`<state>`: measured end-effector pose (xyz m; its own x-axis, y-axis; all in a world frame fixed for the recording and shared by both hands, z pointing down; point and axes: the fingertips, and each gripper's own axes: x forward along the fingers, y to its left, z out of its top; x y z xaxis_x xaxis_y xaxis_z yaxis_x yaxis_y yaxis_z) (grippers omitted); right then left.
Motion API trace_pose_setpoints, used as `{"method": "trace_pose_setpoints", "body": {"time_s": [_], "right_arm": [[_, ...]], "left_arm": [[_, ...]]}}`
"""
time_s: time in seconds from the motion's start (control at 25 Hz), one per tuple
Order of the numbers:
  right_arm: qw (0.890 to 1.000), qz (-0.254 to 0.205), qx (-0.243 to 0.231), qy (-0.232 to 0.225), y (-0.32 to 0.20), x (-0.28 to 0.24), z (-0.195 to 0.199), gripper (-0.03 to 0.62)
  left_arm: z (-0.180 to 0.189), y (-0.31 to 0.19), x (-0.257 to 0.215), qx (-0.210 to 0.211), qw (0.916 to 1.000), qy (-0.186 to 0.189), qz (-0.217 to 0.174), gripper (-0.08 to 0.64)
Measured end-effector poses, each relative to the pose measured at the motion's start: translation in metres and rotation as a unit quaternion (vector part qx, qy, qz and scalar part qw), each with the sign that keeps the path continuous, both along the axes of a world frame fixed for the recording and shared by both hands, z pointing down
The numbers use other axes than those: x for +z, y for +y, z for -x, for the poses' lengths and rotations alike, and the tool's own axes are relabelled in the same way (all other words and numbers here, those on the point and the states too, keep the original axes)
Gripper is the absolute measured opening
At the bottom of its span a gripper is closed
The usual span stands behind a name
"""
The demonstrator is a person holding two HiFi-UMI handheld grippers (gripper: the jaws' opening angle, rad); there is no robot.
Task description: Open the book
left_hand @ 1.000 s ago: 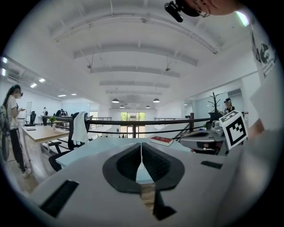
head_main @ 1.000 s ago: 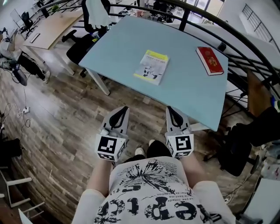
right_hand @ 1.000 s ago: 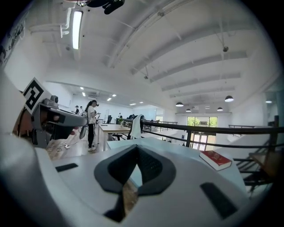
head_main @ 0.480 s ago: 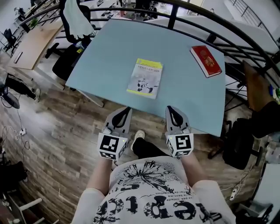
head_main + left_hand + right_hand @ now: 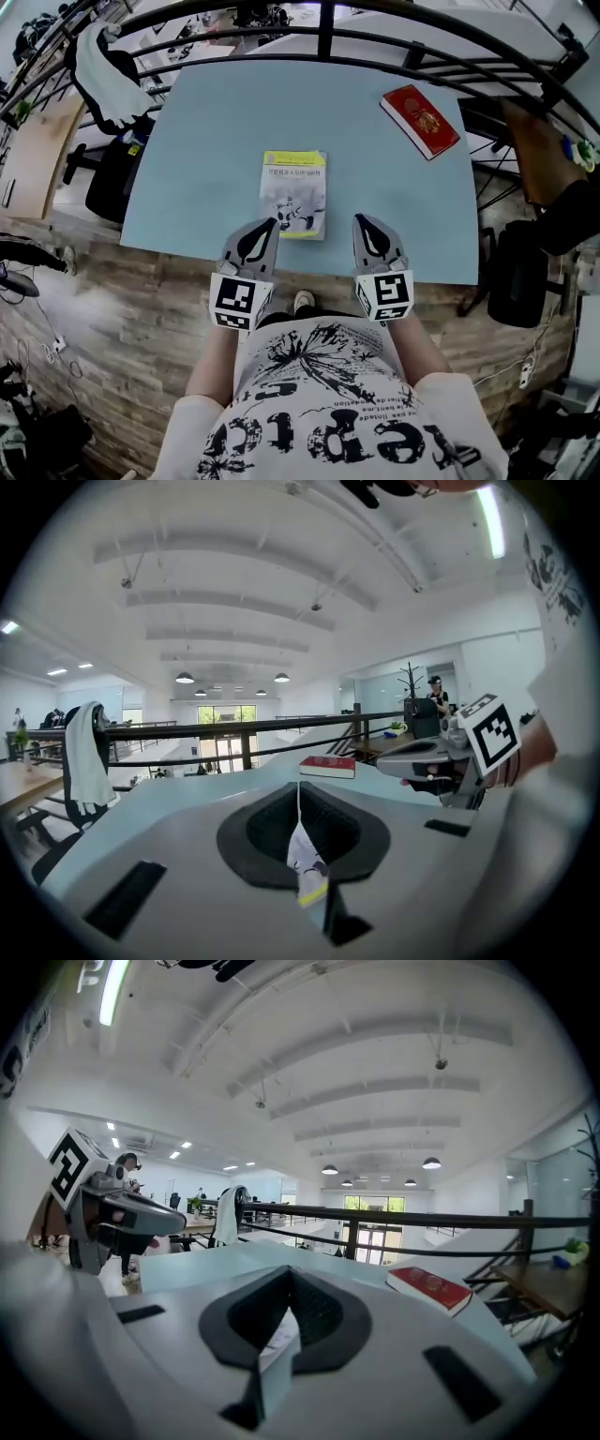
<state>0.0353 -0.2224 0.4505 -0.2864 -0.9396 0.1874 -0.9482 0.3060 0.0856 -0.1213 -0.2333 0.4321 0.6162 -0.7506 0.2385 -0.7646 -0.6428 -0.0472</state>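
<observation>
- The book lies closed and flat on the worktop, near its front edge and about midway along it. Nothing has lifted the cover yet.
- Likely slip: a thin paperback on a smooth worktop will probably slide rather than open if a claw pushes at its edge. With so little room to the front edge, a pull toward the person could drag it off.
- Second risk: a tip that digs in too deep would catch a wad of pages instead of the cover alone, or crease the cover corner.
- Third risk: a red book sits by the far right corner, well apart. The task names only one book, so going for the wrong one is possible; the near one looks the sensible target.
- I cannot tell which long side is the spine, so the lifting side is a guess.
- The left claw has its jaws pressed together with nothing between them. It hangs over the front edge, just beside the book's near left corner, not touching it.
- The right claw is likewise closed up and empty, held off the book's near right corner, clear of it.
</observation>
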Motion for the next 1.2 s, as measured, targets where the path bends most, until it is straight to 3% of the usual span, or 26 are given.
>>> {"method": "trace_pose_setpoints", "body": {"time_s": [0.24, 0.44, 0.64, 0.76, 0.88, 1.2], "right_arm": [[0.999, 0.028, 0.031, 0.003, -0.012, 0.011, -0.015, 0.011], [0.997, 0.042, 0.059, 0.007, -0.011, 0.019, -0.021, 0.011], [0.996, 0.053, 0.079, 0.003, -0.009, 0.025, -0.022, 0.011], [0.995, 0.054, 0.088, 0.001, -0.006, 0.028, -0.023, 0.011], [0.993, 0.062, 0.103, 0.000, 0.000, 0.036, -0.031, 0.011], [0.988, 0.087, 0.128, 0.005, 0.012, 0.057, -0.048, 0.011]], "left_arm": [[-0.033, -0.027, 0.037, 0.060, 0.9965, -0.014, 0.056, 0.023], [-0.057, -0.025, 0.093, 0.108, 0.9846, -0.051, 0.127, 0.023], [-0.076, -0.020, 0.132, 0.146, 0.9719, -0.080, 0.167, 0.027], [-0.087, -0.020, 0.154, 0.160, 0.9653, -0.097, 0.182, 0.124], [-0.097, -0.019, 0.174, 0.168, 0.9598, -0.116, 0.193, 0.173], [-0.105, -0.026, 0.211, 0.162, 0.9532, -0.169, 0.191, 0.186]]}}
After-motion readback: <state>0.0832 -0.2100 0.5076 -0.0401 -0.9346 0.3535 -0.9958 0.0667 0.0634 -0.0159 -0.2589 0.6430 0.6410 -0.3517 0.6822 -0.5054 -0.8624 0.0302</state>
